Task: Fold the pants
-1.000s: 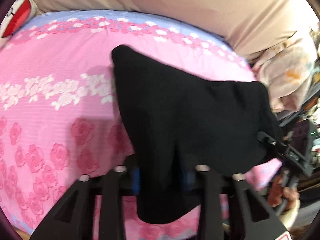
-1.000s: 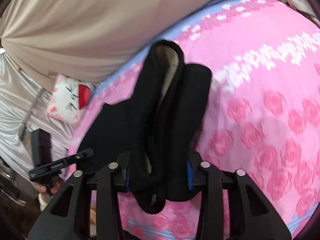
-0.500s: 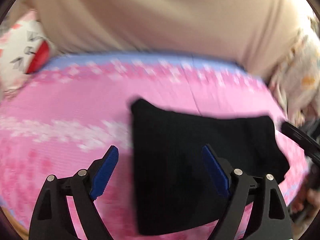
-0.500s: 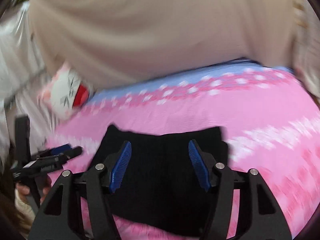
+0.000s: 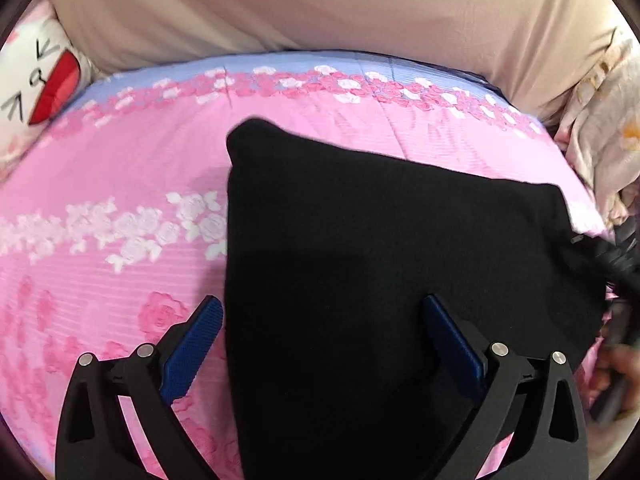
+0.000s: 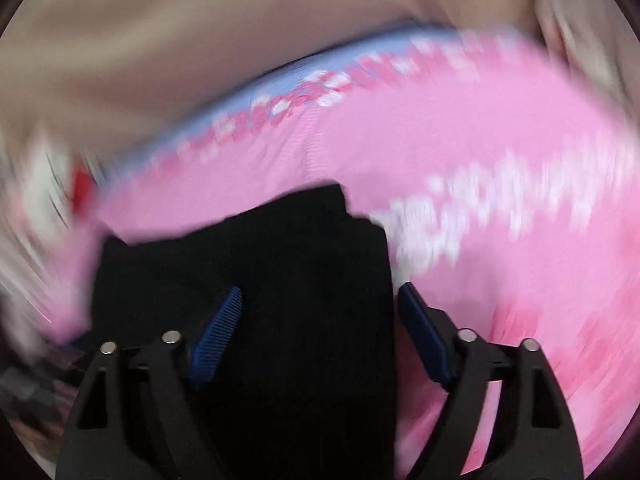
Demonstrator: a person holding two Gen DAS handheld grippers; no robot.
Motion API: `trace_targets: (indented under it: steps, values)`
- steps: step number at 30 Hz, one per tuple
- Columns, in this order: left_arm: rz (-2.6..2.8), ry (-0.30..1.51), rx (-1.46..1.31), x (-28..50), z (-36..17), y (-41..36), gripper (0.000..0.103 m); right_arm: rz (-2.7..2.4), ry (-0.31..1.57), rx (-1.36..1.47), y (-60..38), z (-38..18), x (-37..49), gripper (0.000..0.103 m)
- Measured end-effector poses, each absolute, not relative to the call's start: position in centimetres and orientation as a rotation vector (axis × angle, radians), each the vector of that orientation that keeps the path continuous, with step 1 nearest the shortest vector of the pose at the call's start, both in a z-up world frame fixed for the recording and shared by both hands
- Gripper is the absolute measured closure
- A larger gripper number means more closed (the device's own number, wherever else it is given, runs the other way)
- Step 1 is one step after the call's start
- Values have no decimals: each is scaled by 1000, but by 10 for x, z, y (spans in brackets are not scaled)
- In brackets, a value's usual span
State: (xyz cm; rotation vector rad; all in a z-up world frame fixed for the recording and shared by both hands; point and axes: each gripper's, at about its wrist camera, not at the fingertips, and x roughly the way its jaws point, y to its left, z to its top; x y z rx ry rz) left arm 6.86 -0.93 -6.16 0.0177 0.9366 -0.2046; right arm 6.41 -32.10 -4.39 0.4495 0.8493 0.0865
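Observation:
The black pants lie folded in a flat packet on the pink flowered bedspread. My left gripper hovers over the packet's near left part, its jaws opening wide, its blue pads clear of the cloth. The right wrist view is blurred by motion; there the pants lie below my right gripper, whose jaws are opening too, with nothing pressed between the pads. The other gripper shows dimly at the packet's right end in the left wrist view.
A beige headboard cushion runs along the far side of the bed. A white plush toy with a red patch sits at the far left corner. Pale flowered bedding is piled at the right edge.
Both grippers were shut on the hanging black cloth a second ago. They have let it go; the pants now lie flat and both pairs of jaws stand apart.

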Motion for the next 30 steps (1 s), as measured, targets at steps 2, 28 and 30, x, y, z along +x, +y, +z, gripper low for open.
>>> trace_targets:
  steps: [2, 28, 30]
  values:
    - [-186, 920, 49, 67, -55, -13, 5, 30, 768, 346, -311, -19, 47, 33]
    - [12, 828, 222, 65, -55, -16, 5, 5, 817, 0, -276, -27, -23, 14]
    - [12, 827, 226, 64, -55, -16, 5, -27, 857, -62, -277, -49, -18, 11]
